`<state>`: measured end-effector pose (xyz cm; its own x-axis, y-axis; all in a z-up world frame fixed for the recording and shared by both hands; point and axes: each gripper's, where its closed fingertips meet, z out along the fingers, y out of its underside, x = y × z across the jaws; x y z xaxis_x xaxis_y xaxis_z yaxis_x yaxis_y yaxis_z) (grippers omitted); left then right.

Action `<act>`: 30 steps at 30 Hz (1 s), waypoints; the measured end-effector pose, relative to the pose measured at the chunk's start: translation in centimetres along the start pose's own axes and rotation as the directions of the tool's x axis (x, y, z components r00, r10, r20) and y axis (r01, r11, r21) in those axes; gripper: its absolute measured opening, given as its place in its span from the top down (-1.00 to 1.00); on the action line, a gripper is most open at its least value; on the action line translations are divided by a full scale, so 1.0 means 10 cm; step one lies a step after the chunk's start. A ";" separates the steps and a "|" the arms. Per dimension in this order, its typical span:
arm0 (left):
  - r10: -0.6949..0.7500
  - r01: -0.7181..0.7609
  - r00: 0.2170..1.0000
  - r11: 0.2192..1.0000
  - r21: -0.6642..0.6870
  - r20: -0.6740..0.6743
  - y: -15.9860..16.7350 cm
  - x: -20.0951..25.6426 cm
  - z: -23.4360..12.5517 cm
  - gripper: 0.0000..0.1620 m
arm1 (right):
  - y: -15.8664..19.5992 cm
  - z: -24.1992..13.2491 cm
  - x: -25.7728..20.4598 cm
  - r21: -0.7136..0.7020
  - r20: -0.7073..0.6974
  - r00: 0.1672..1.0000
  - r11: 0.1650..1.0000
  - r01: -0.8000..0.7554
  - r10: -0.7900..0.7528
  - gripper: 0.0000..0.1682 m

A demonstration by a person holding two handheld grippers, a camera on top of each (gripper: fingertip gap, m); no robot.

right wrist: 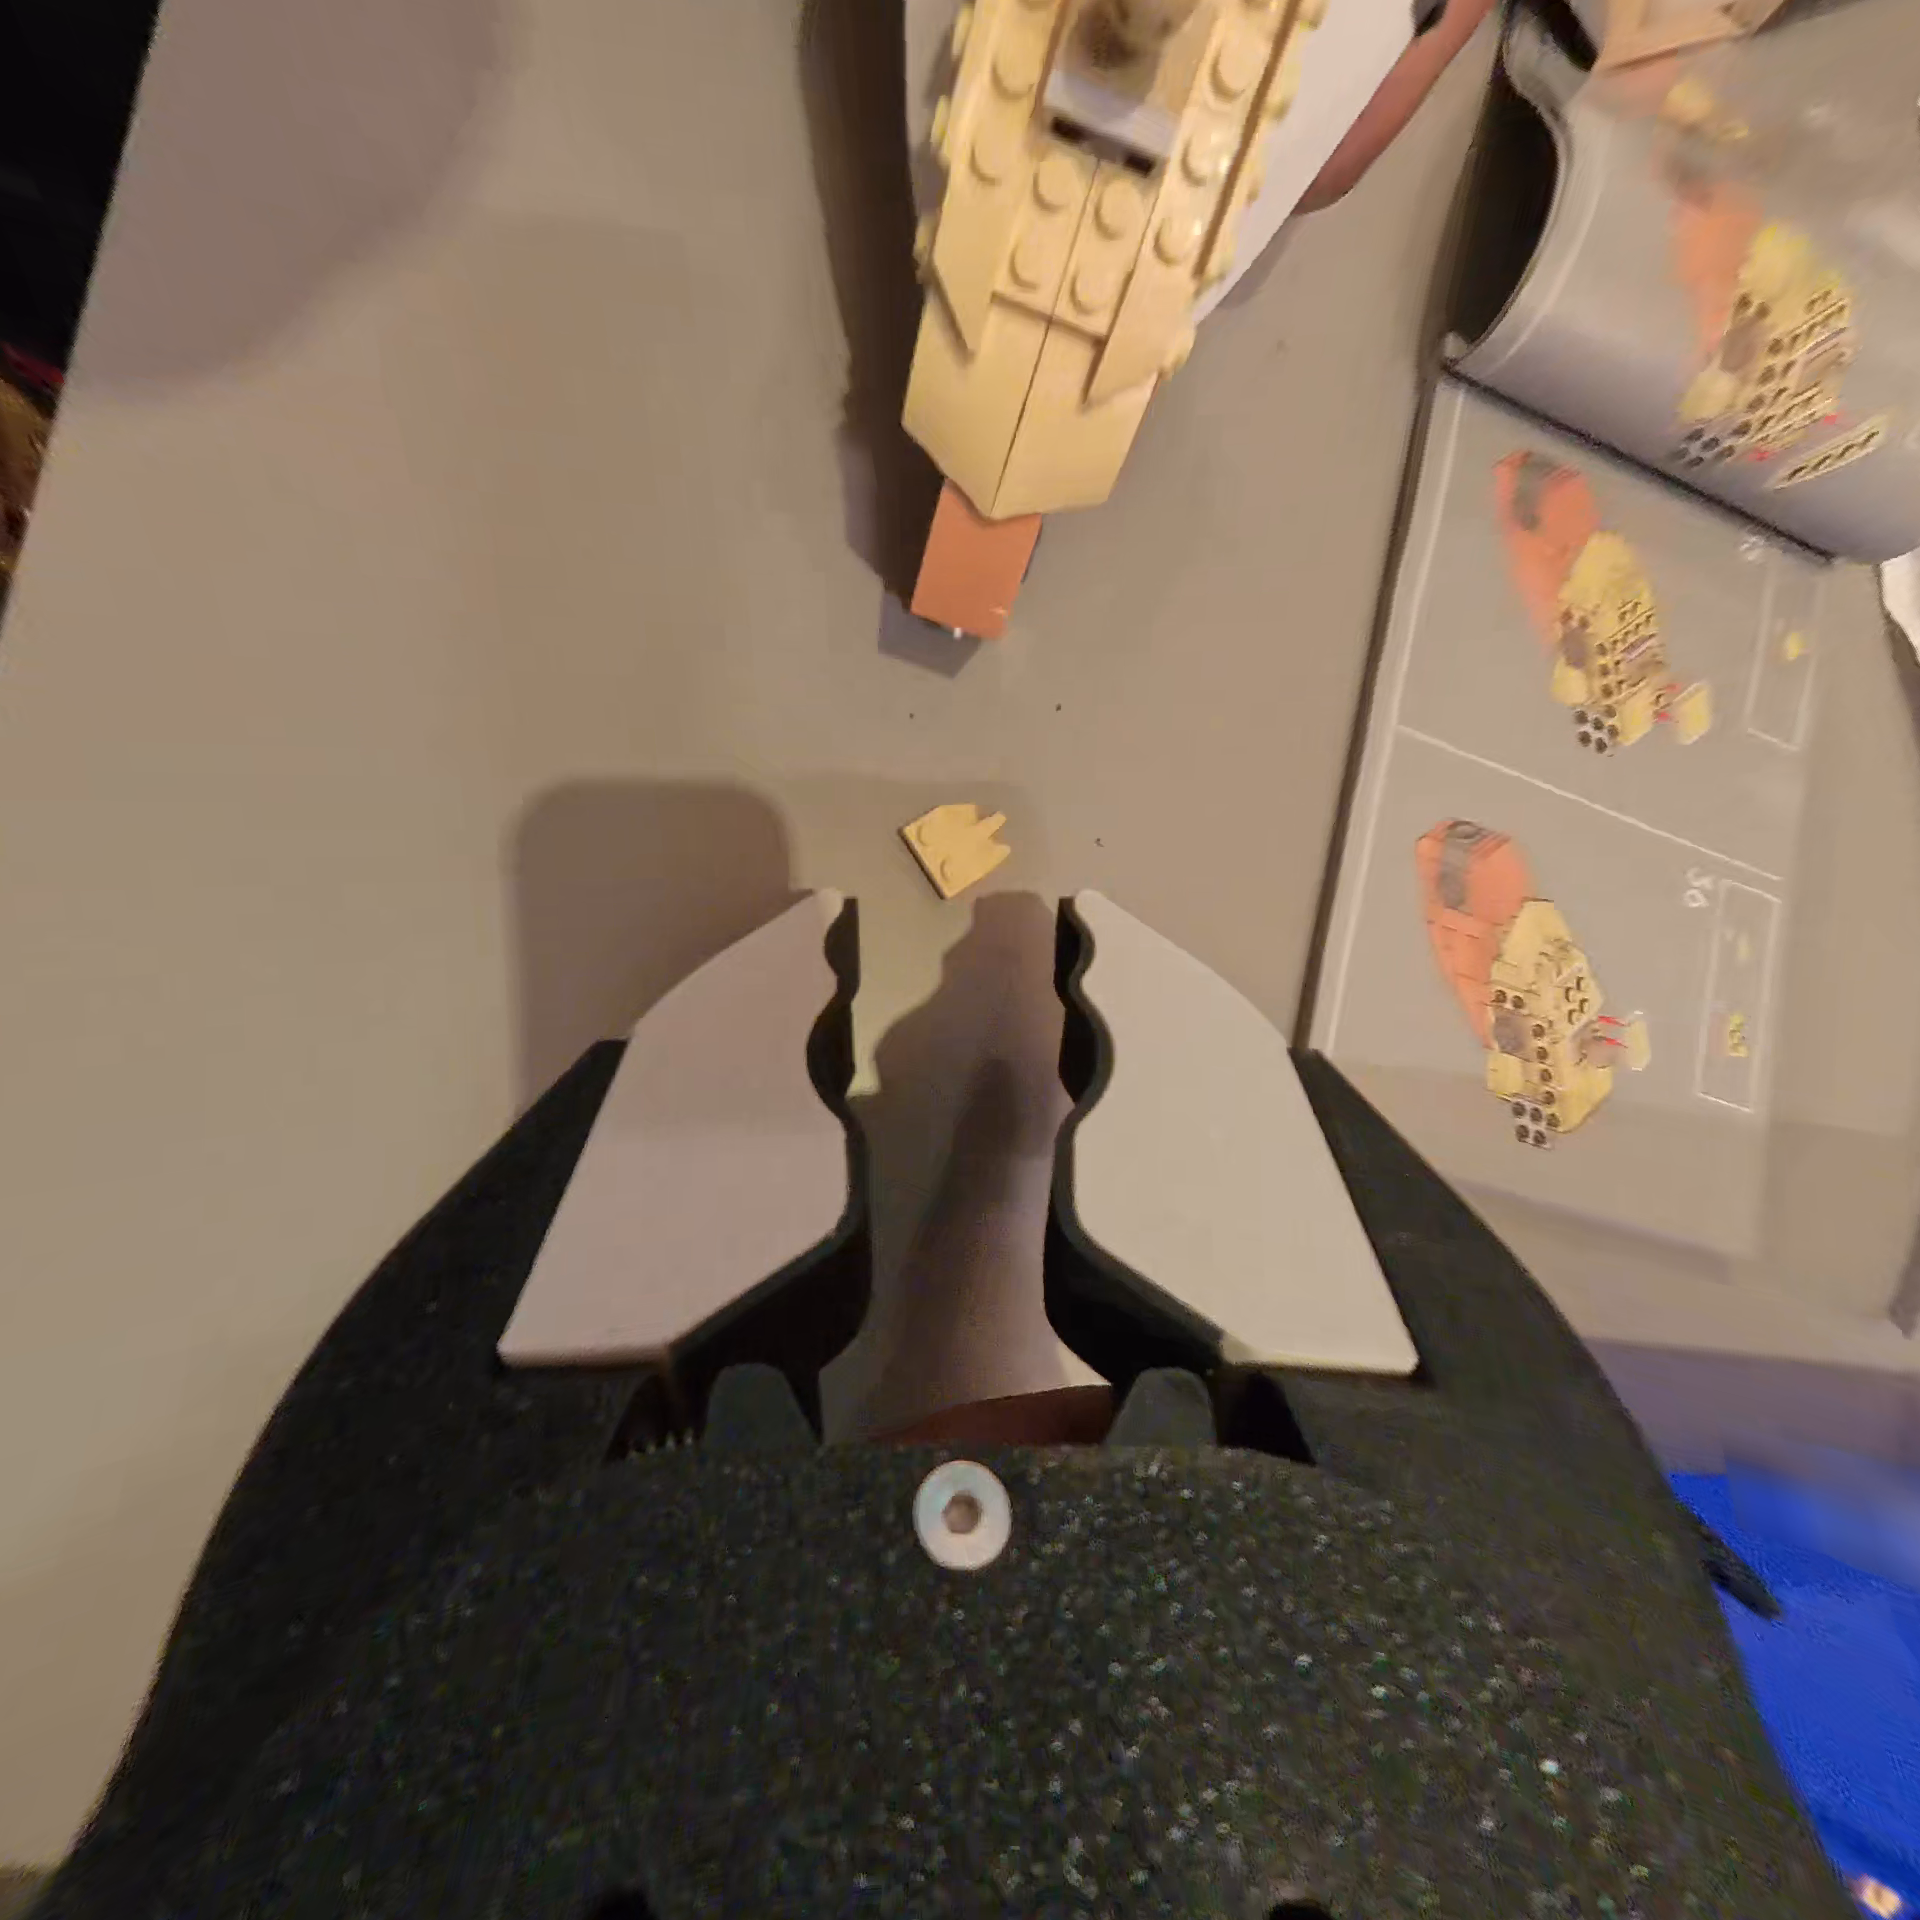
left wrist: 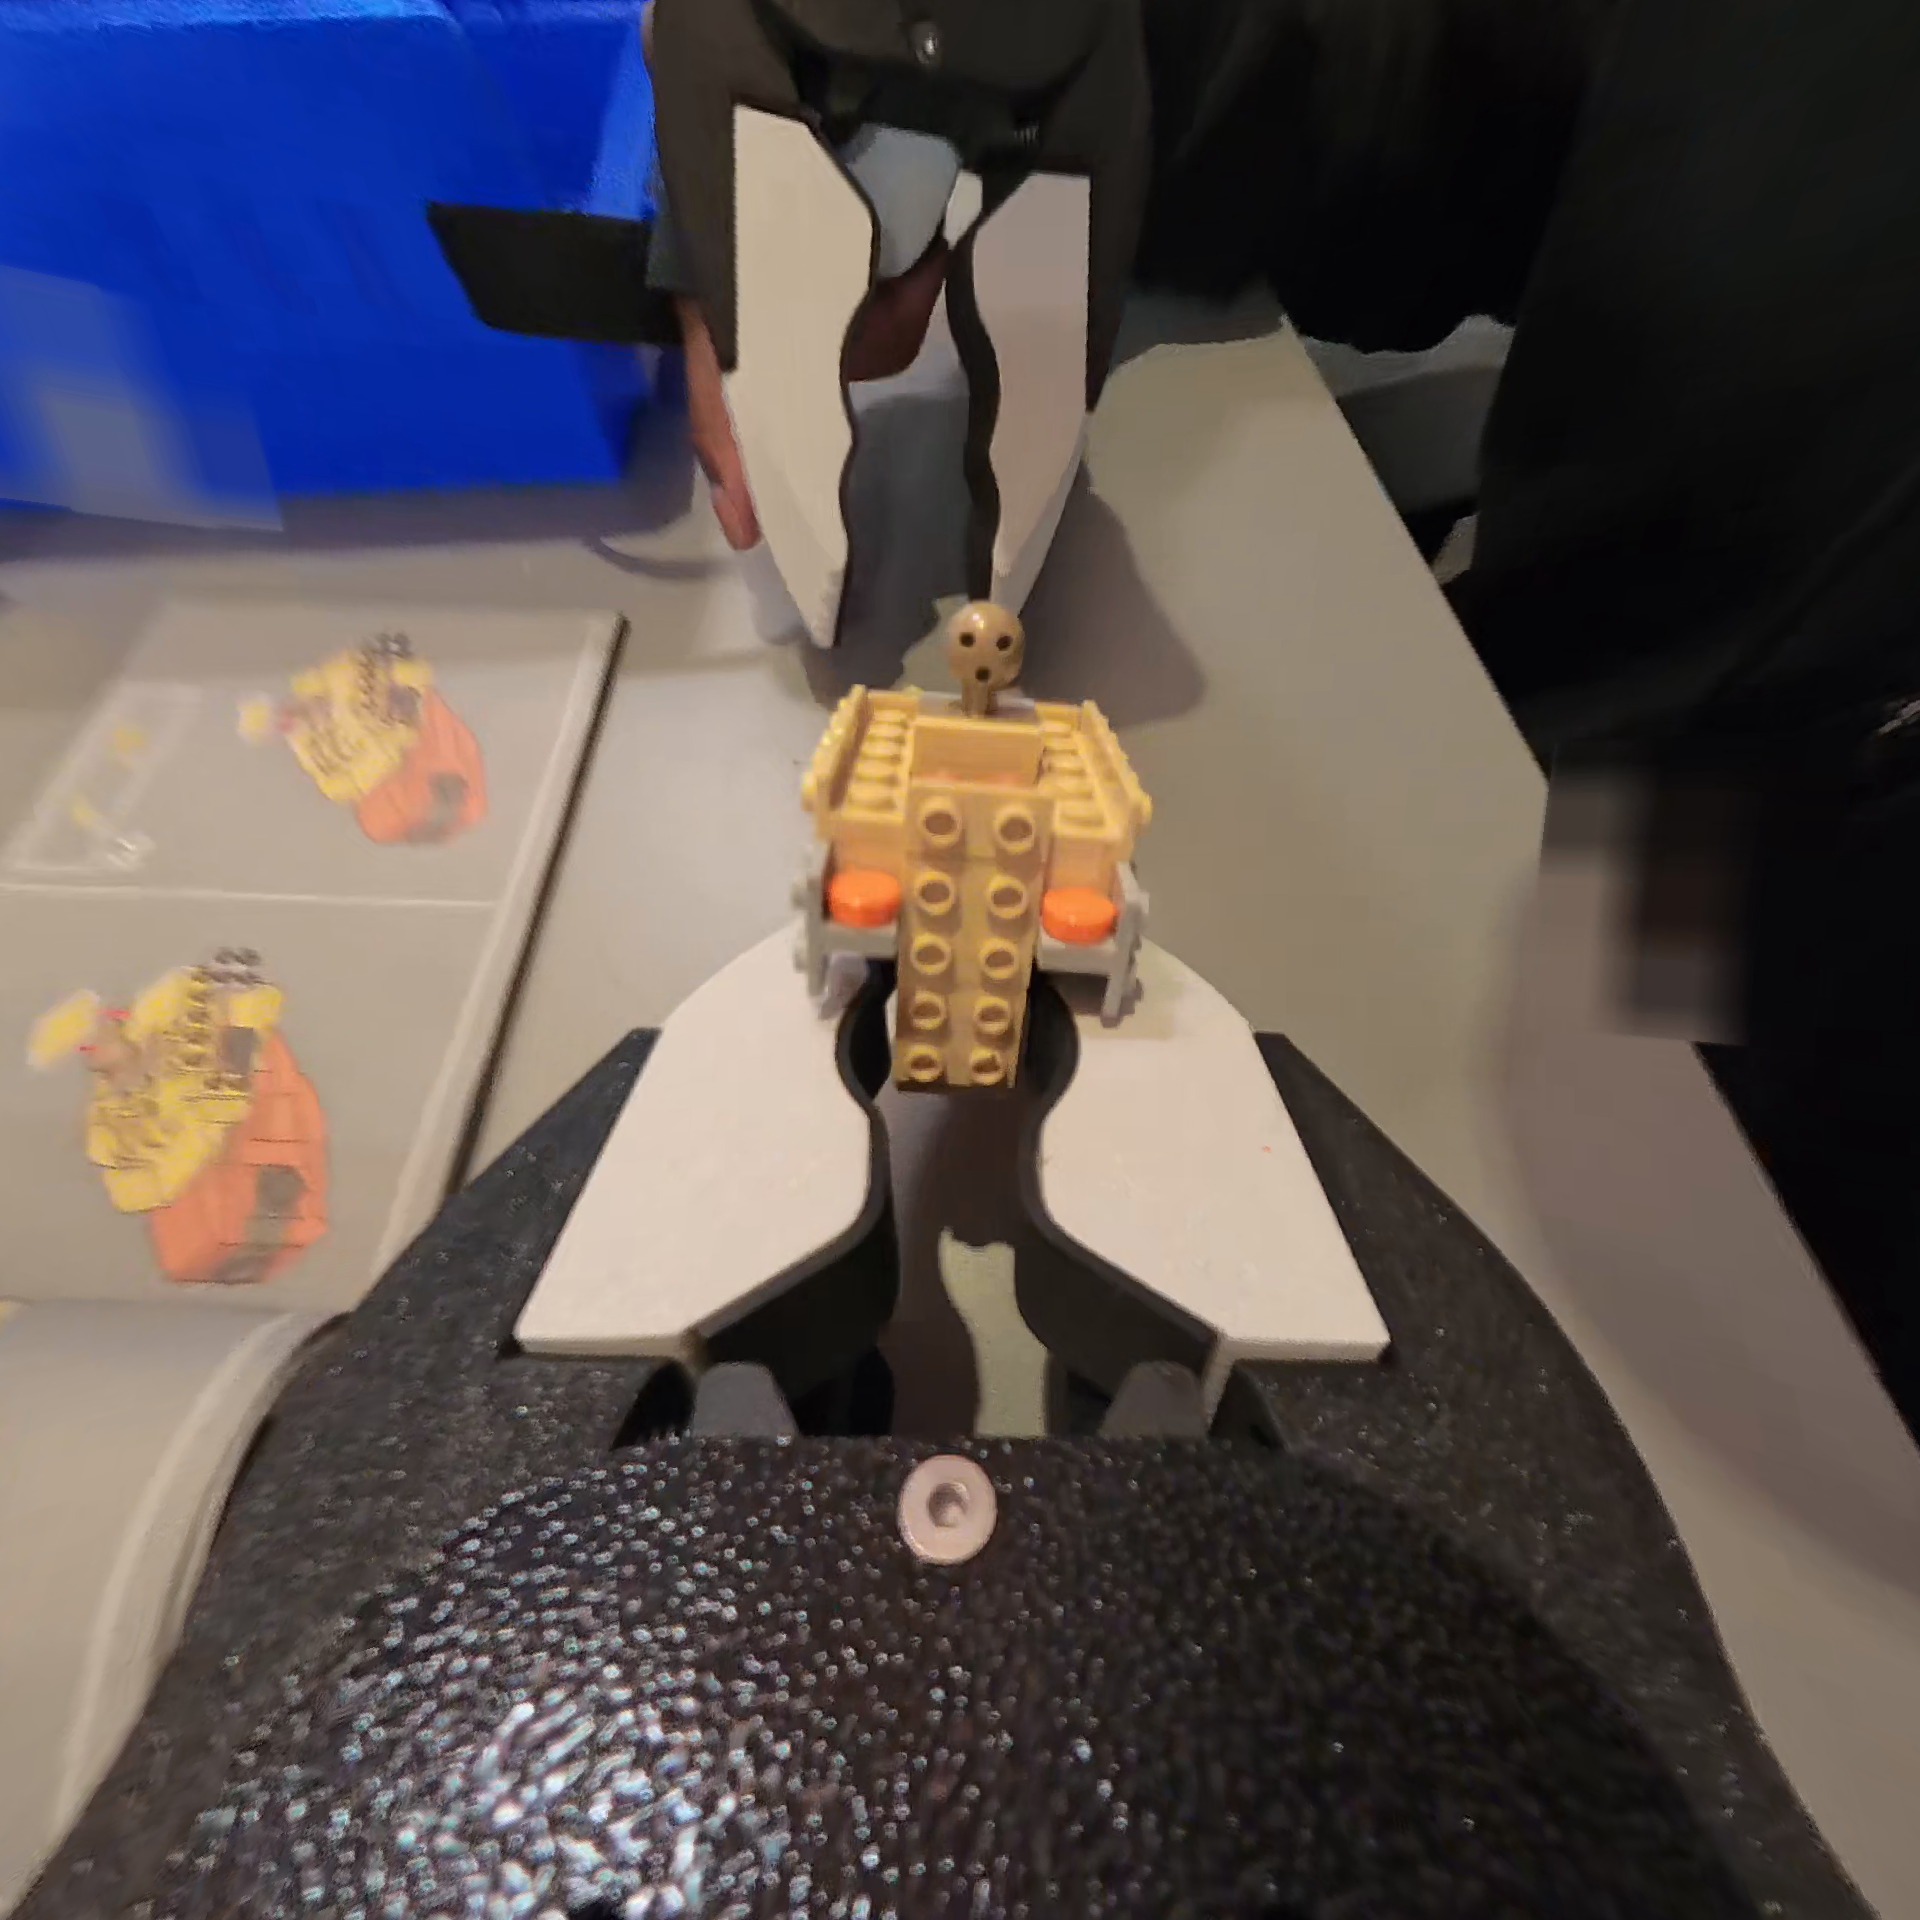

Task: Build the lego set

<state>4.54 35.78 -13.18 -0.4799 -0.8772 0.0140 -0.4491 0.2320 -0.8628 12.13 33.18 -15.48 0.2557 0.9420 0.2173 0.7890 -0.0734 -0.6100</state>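
The tan lego model (left wrist: 971, 883) is held clamped in the left gripper (left wrist: 961, 1023) above the grey table (left wrist: 1299, 623), while the right gripper (right wrist: 956, 909) is parted, empty, just short of a small tan plate (right wrist: 956, 847) lying on the table.

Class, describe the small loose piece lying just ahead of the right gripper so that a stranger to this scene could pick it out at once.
Start at the grey table, where a long tan model lies left of an open instruction booklet. Between that model's brown tip and the open right gripper lies one small tan plate. It is flat, notched along one edge, and attached to nothing.
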 end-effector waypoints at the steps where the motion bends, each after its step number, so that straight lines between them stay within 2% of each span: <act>1: -0.014 0.014 1.000 1.000 -0.008 -0.009 0.01 0.01 0.00 0.73 | 0.01 0.02 -0.01 -0.004 0.004 1.000 1.000 0.002 -0.002 0.57; 7: -0.040 0.040 0.999 0.998 -0.038 -0.004 0.08 0.00 -0.03 0.73 | -0.02 0.12 -0.04 0.006 0.021 1.000 1.000 -0.017 0.017 0.62; 13: -0.013 0.019 0.999 0.980 -0.196 0.036 0.35 -0.04 -0.02 0.73 | -0.04 0.11 -0.16 0.006 0.081 0.997 1.000 -0.013 0.013 0.63; 17: -0.009 0.015 1.000 0.980 -0.196 0.030 0.35 -0.03 -0.02 0.73 | -0.07 0.08 -0.29 0.028 0.150 0.989 1.000 -0.005 0.001 0.65; 24: 0.000 0.011 0.999 0.976 -0.217 0.052 0.39 -0.06 -0.04 0.74 | -0.05 0.04 -0.36 0.024 0.187 0.982 1.000 0.018 -0.023 0.65; 30: 0.006 0.007 0.998 0.973 -0.231 0.058 0.41 -0.07 -0.05 0.75 | -0.08 -0.08 -0.21 0.054 0.108 0.994 0.998 -0.022 0.016 0.67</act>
<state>2.63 37.56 -16.47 -0.4382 -0.8986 -0.0209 -0.6147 0.3166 -0.7224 11.43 31.00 -14.86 0.2066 0.9706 0.1235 0.7516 -0.0766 -0.6552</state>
